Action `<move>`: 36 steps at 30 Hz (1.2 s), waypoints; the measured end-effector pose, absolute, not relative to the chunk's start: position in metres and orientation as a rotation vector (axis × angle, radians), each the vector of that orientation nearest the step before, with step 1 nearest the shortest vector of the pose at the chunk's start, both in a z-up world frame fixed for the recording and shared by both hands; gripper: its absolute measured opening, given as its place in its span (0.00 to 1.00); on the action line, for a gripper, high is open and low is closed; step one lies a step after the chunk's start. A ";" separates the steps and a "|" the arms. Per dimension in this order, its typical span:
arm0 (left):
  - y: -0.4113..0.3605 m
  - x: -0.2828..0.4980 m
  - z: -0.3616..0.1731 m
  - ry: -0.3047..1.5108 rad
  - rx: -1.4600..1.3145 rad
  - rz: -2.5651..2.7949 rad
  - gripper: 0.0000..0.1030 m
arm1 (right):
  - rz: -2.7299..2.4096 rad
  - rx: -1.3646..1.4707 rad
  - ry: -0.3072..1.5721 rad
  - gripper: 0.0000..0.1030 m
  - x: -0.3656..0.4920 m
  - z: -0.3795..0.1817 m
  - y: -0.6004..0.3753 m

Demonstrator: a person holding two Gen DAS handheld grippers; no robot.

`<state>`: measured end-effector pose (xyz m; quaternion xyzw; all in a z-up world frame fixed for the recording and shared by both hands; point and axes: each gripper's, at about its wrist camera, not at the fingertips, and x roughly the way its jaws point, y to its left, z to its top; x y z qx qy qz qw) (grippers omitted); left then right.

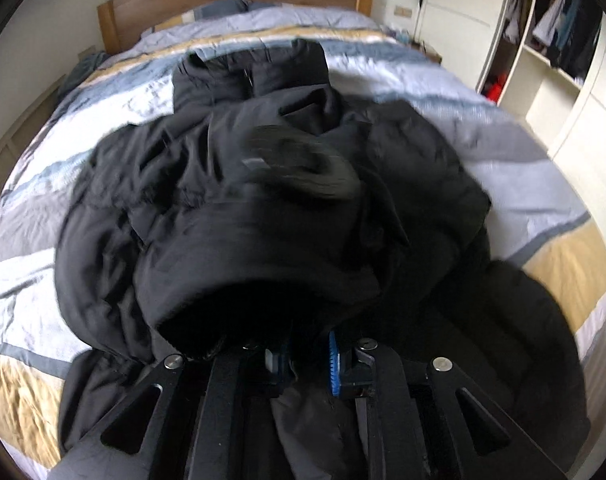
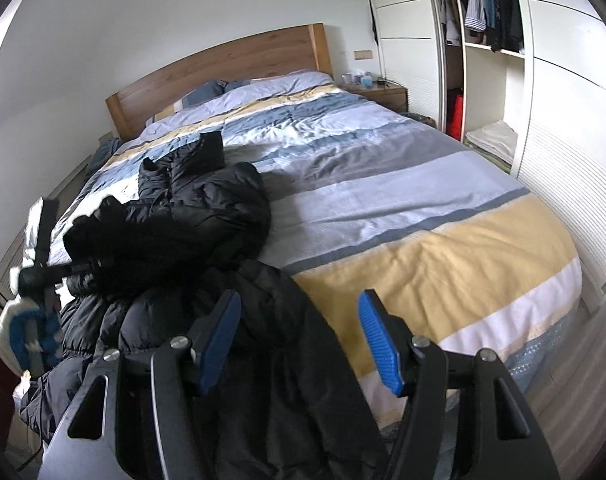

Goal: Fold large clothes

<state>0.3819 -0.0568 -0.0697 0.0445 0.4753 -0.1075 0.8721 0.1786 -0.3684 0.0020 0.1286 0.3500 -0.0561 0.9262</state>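
A large black puffer jacket [image 1: 231, 184] lies crumpled on the striped bed; it also shows in the right wrist view [image 2: 207, 216], on the bed's left side and hanging over the foot. My left gripper [image 1: 307, 356] is shut on a fold of the jacket, the cloth bunched over its fingers; the view is blurred by motion. In the right wrist view the left gripper [image 2: 79, 266] shows at far left, held by a gloved hand, buried in the jacket. My right gripper [image 2: 299, 340] is open and empty above the jacket's lower edge, its blue pads [image 2: 377, 344] apart.
The bed [image 2: 403, 208] has a striped quilt in blue, grey, yellow and white and a wooden headboard [image 2: 223, 68]. A nightstand [image 2: 379, 92] stands at the far right corner. An open wardrobe [image 2: 487, 40] with hanging clothes runs along the right side.
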 end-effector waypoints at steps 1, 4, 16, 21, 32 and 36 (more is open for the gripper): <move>-0.057 0.382 -0.074 1.000 0.100 -0.229 0.16 | -0.116 0.267 0.719 0.58 0.178 0.001 -0.370; -0.061 0.372 -0.080 1.003 0.110 -0.263 0.24 | -0.113 0.269 0.723 0.58 0.179 -0.001 -0.371; -0.024 0.331 -0.019 0.866 0.026 -0.412 0.52 | 0.011 0.187 0.728 0.58 0.213 0.007 -0.310; 0.035 0.329 0.003 0.806 -0.019 -0.299 0.52 | 0.131 0.108 0.731 0.58 0.249 0.020 -0.252; 0.128 0.377 0.000 0.788 -0.093 -0.113 0.52 | 0.421 -0.041 0.720 0.58 0.363 0.026 -0.103; 0.131 0.403 -0.019 0.809 -0.090 -0.098 0.52 | 0.421 -0.051 0.772 0.58 0.403 -0.008 -0.082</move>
